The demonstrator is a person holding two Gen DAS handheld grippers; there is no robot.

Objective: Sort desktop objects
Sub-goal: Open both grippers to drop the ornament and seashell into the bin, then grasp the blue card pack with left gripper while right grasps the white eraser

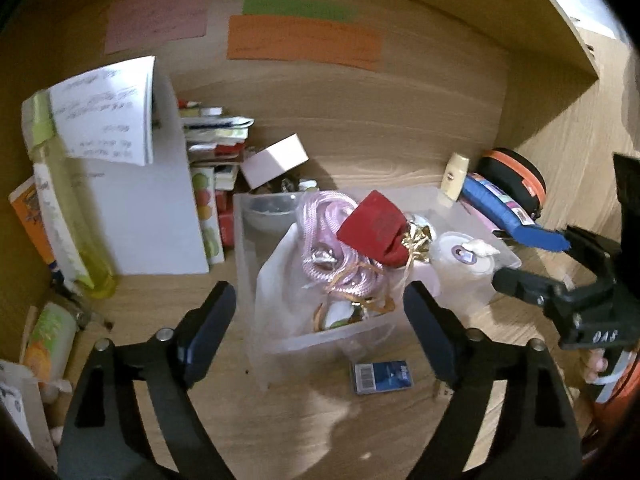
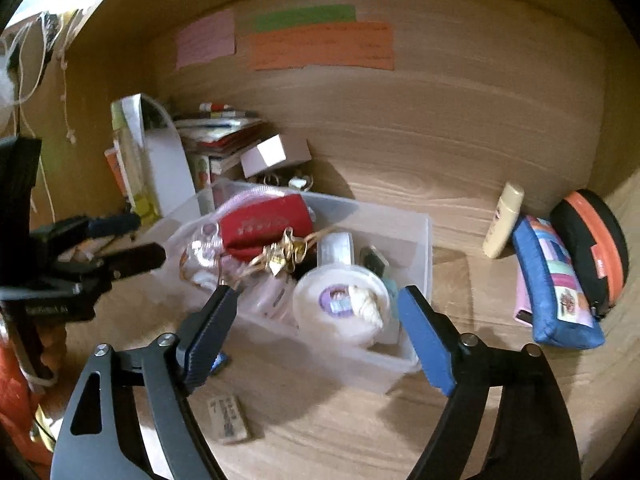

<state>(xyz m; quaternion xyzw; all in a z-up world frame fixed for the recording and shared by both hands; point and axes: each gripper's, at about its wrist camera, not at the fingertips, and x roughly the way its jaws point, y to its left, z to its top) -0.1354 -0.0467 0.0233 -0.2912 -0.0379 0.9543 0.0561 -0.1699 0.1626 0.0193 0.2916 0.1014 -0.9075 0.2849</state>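
Wooden desk (image 1: 400, 152) bears clear bin (image 2: 416, 240) holding red pouch (image 1: 376, 228), shell (image 2: 366, 304).

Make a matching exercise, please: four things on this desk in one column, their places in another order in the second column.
Things:
1. red pouch
2. blue barcode card
3. cream bottle
4. orange paper note

Places:
A. on the back wall
B. inside the clear bin
C. upright beside the blue pencil case
D. flat on the desk in front of the bin

Pairs: 1-B, 2-D, 3-C, 4-A
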